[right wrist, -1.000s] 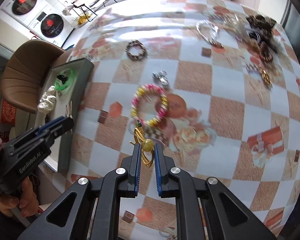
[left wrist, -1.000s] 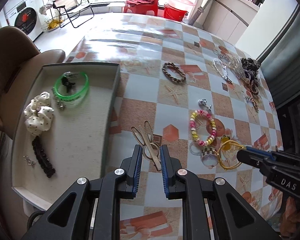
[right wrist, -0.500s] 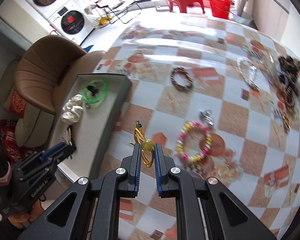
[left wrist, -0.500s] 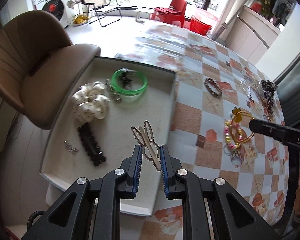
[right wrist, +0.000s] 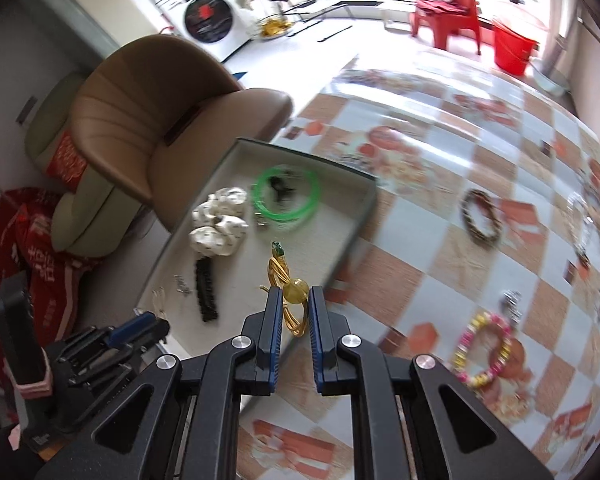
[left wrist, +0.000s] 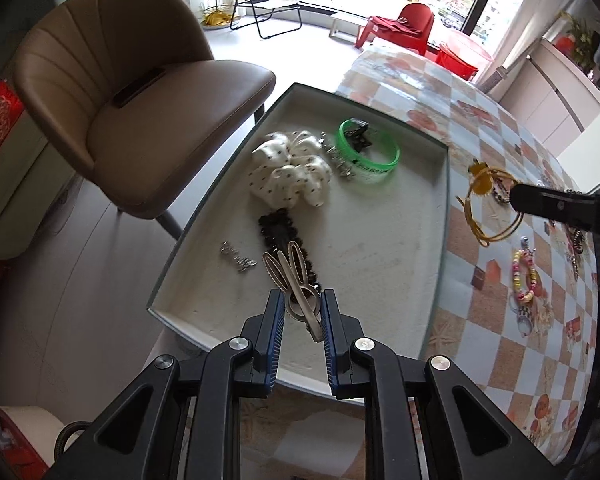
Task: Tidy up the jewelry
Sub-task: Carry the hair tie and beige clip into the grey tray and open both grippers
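Gripping a silver hair clip (left wrist: 290, 276) between its blue pads, the left gripper (left wrist: 302, 312) hangs over the near end of the tray (left wrist: 380, 276), its jaws nearly closed on the clip's ring end. The clip's two looped prongs point away from the gripper, above a black beaded strand (left wrist: 278, 232) that lies on the tray floor. The right gripper (right wrist: 292, 312) is likewise almost closed, pinching a yellow cord bracelet (right wrist: 286, 288) with a round amber bead; it hangs above the tray's long edge on the table side.

In the tray, toward the far end, rest a green bangle (left wrist: 374, 156) with a small black clip (left wrist: 358, 136) inside it, a white polka-dot scrunchie (left wrist: 290, 172) touching the strand's far end, and a small silver piece (left wrist: 238, 258) near the chair-side edge.

On the checked tablecloth (right wrist: 420, 248), well apart from the tray, lie a pink and yellow bead bracelet (right wrist: 484, 348) and a brown braided bracelet (right wrist: 480, 220). A tan chair (left wrist: 124, 92) stands beside the tray.
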A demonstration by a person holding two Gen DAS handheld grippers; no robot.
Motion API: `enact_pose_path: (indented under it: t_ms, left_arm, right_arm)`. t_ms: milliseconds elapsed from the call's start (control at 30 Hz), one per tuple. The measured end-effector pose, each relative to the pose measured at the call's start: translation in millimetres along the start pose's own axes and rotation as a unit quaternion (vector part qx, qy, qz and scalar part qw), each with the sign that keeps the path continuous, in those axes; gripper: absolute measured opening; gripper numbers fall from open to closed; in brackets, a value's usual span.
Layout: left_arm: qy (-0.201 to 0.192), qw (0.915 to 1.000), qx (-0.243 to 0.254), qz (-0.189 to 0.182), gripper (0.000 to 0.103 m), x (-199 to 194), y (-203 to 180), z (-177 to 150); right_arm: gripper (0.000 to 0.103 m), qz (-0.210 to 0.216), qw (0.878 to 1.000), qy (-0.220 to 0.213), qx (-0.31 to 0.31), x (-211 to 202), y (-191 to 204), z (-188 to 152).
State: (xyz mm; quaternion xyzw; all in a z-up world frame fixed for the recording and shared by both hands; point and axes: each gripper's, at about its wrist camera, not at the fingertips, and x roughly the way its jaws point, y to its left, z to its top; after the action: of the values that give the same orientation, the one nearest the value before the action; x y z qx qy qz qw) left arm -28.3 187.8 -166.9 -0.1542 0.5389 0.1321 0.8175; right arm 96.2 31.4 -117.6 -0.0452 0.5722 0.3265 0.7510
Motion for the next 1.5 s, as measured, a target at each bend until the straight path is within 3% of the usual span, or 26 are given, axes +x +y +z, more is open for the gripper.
enact_pose_path:
  t_ms: [500, 1100, 1433, 1500]
  left_arm:
    - [0.043, 0.9987, -0.019, 0.021, 0.022, 49, 16, -9]
    - [0.057, 0.997, -0.022, 0.047, 0.022, 72, 13, -7]
    - [0.059, 0.9964, -0.016, 0.058, 0.022, 73, 11, -7]
    - [0.061, 0.9962, -0.016, 0.061, 0.022, 73, 9, -6]
  right_arm:
    - [0.014, 0.045, 0.996, 0.075, -0.031, 72, 32, 12]
    - [0.014, -0.039, 0.995, 0.094, -0.02, 130, -6, 36]
    - [0.015, -0.058, 0.993, 0.092, -0.035, 141, -8, 41]
    - [0.021, -0.055, 0.993, 0.093, -0.038, 141, -4, 40]
